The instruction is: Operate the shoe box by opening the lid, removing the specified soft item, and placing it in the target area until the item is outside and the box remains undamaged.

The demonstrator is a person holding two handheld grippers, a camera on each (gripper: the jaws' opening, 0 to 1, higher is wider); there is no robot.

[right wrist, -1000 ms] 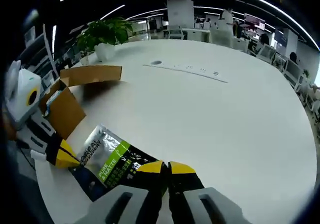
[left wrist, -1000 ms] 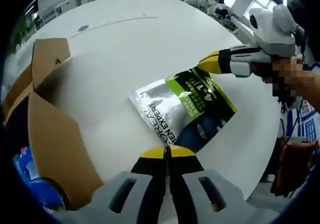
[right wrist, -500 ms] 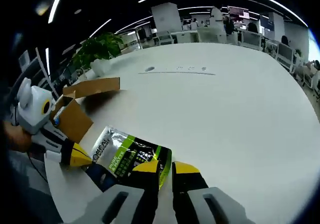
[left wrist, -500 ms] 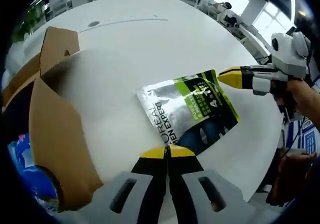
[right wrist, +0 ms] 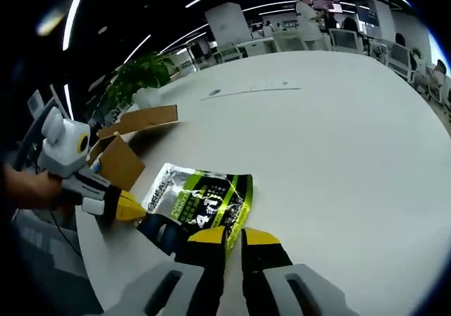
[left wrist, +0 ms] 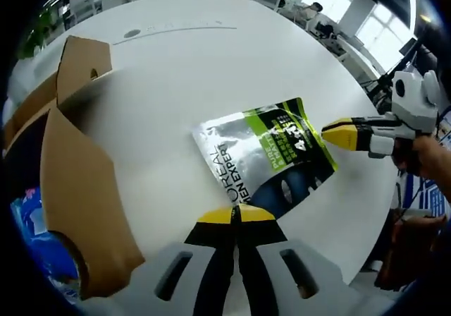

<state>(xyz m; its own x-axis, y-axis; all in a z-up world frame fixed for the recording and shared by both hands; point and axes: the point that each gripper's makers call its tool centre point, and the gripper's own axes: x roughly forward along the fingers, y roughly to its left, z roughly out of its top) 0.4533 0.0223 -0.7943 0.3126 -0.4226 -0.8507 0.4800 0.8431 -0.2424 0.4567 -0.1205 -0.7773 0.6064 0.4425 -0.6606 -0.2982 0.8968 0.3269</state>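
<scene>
A silver, green and dark blue soft pouch (left wrist: 266,158) lies flat on the white table (left wrist: 211,69), outside the open cardboard shoe box (left wrist: 77,189). My left gripper (left wrist: 236,214) is shut, its yellow tips pinching the pouch's near dark edge. From the right comes my right gripper (left wrist: 331,133), a small gap off the pouch's far corner. In the right gripper view the pouch (right wrist: 201,202) lies just beyond my right gripper (right wrist: 234,235), whose jaws stand together with nothing between them. The left gripper (right wrist: 134,209) touches the pouch's corner there, in front of the box (right wrist: 118,162).
The box's lid flap (left wrist: 84,61) stands up, and blue packaging (left wrist: 28,224) shows inside. The table edge (left wrist: 373,196) runs close behind the right gripper. A potted plant (right wrist: 141,73) stands past the box. Office desks and chairs fill the background.
My right gripper has let go of the pouch's corner and drawn back from it. The pouch stays flat on the table with my left gripper at its edge.
</scene>
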